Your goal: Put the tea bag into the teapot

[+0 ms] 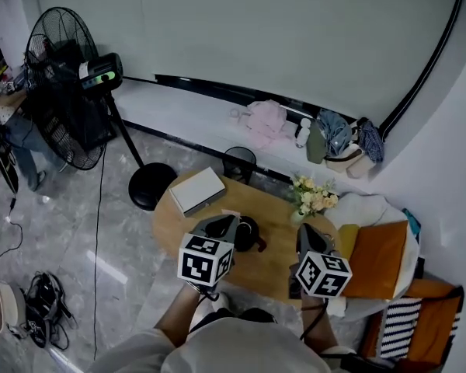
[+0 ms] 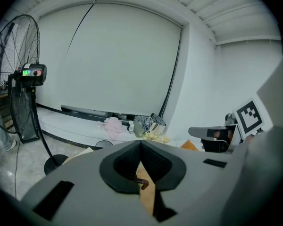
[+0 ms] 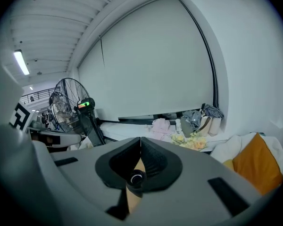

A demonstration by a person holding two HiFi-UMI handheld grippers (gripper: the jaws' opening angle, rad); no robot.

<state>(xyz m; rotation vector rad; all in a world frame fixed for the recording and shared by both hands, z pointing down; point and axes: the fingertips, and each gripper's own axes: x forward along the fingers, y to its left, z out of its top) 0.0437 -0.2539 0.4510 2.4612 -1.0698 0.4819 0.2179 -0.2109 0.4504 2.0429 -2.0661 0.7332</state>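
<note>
A black teapot (image 1: pixel 248 235) stands near the middle of the round wooden table (image 1: pixel 276 212). My left gripper (image 1: pixel 221 224) is just left of the teapot and its jaws are shut, meeting tip to tip in the left gripper view (image 2: pixel 140 142) with nothing between them. My right gripper (image 1: pixel 305 237) hangs over the table's right side, right of the teapot. Its jaws are shut too in the right gripper view (image 3: pixel 140 140). A small dark round part (image 3: pixel 137 177) and bare wood show through the gap below the tips. I cannot make out a tea bag in any view.
A white box (image 1: pixel 196 190) lies at the table's far left and a vase of flowers (image 1: pixel 313 196) stands at its far right. An orange cushion (image 1: pixel 377 259) is on the seat to the right. Beyond the table are a standing fan (image 1: pixel 62 84) and a black bin (image 1: pixel 239 164).
</note>
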